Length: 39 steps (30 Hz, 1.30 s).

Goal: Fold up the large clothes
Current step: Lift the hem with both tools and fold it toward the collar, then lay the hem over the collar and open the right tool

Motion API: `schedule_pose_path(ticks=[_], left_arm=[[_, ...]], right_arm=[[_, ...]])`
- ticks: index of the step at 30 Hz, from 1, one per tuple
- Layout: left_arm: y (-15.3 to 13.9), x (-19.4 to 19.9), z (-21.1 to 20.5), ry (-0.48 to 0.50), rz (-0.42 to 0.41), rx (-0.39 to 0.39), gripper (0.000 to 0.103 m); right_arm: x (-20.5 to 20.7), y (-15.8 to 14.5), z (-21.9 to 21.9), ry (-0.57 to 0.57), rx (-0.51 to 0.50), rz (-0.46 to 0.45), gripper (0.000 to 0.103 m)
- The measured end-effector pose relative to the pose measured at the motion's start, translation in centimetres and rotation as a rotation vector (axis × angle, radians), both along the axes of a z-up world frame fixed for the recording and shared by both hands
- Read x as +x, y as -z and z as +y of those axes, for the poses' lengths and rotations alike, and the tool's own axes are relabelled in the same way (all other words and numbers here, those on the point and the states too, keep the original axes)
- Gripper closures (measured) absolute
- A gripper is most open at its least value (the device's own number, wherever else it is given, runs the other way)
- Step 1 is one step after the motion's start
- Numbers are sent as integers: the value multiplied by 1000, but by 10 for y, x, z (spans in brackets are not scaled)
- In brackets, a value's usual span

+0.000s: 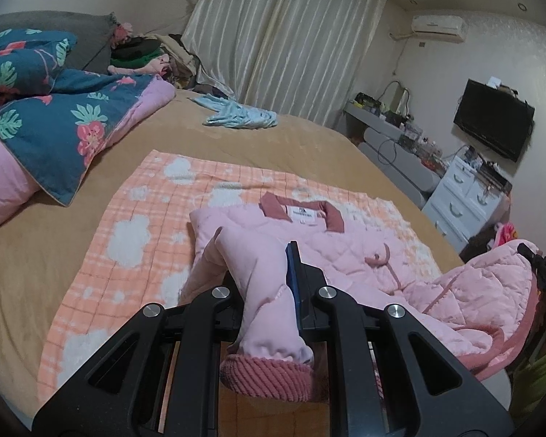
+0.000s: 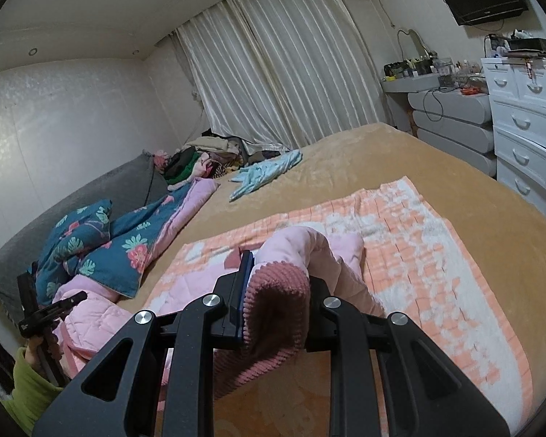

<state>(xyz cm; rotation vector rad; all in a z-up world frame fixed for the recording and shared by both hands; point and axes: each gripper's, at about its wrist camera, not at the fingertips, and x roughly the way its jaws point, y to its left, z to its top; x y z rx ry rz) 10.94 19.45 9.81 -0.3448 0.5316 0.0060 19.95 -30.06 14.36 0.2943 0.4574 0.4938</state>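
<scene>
Left wrist view, left claw (image 1: pixel 273 284) clamped on pink jacket (image 1: pixel 345 251) sleeve, right claw (image 2: pixel 278 284) clamped on other ribbed cuff (image 2: pixel 276 302), jacket over checked blanket (image 1: pixel 134 225) on bed (image 1: pixel 309 145).

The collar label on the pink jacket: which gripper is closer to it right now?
Left. The left gripper, shut on a sleeve, hangs just short of the collar label. The right gripper, shut on the other sleeve's cuff, is off at the jacket's far side.
</scene>
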Motion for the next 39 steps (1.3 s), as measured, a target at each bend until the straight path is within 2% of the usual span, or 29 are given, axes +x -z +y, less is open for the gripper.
schedule_pose_path(ticks=[4, 9, 26, 33, 39], left_arm=[[-8, 9, 9, -26, -6, -12, 95], [-7, 21, 10, -49, 0, 5, 95], [33, 70, 0, -93, 79, 172, 94], [47, 86, 4, -117, 109, 195, 93], [54, 98, 7, -125, 126, 203, 93]], right_arm=[[14, -10, 7, 5, -4, -15, 84], [36, -6, 10, 29, 1, 8, 84], [95, 45, 7, 91, -36, 155, 83], [114, 56, 10, 105, -56, 175, 83], [133, 64, 10, 102, -29, 213, 78]])
